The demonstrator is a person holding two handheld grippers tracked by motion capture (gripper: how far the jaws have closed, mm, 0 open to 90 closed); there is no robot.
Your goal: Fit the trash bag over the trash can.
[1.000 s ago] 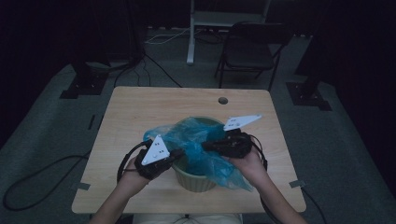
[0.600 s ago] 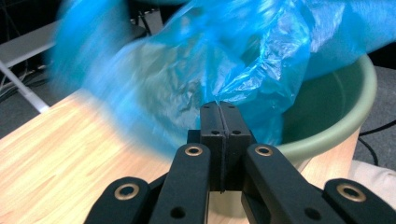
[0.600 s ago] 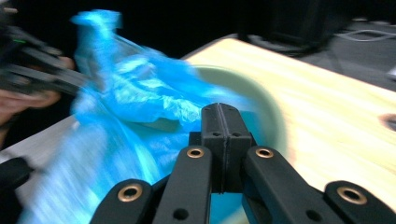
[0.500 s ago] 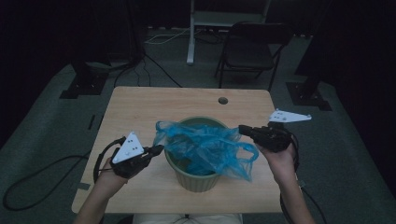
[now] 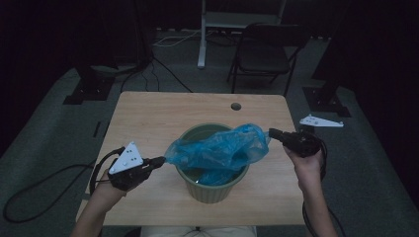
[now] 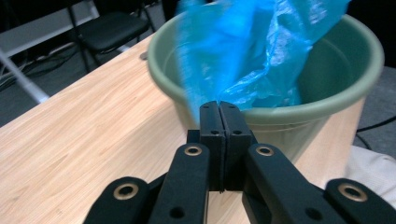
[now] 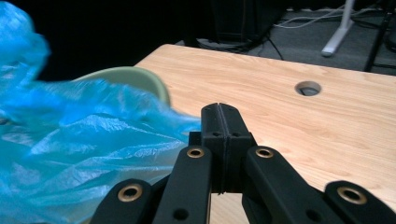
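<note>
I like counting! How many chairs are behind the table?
1: a dark folding chair on the floor beyond the table's far edge; the dark room may hide others.

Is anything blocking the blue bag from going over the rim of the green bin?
Nothing visible does. The blue bag is stretched over the green bin, pinched between the left gripper and the right gripper, with the table around it bare.
</note>
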